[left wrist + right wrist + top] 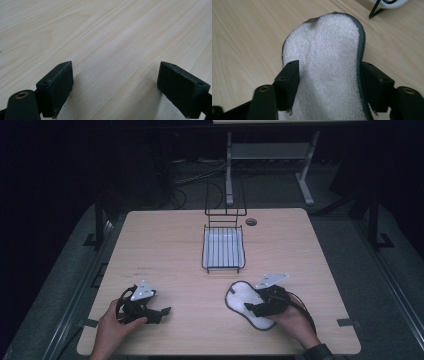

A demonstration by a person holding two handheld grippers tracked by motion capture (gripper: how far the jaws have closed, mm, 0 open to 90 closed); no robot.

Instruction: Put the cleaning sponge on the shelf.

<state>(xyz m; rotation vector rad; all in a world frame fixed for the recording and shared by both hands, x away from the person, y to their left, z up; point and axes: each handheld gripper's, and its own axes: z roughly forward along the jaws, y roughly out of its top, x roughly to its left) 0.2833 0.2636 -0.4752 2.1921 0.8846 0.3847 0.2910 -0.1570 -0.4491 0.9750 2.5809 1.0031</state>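
Right now the right gripper (254,308) is down over a white terry insole (327,67) with a dark edge, which lies flat on the wooden table (170,245) in front of the person's right hand, well short of the wire rack (223,251) at the middle. In the right gripper view its jaws straddle the insole's width, partly closed, one pad on the fleece and the other at the dark rim; I can't tell if they pinch yet. The left gripper (159,313) rests wide open over bare wood, holding nothing. This looks like the grasping step. Next, I'd judge, comes a firm squeeze, then a lift, probably toward the rack.
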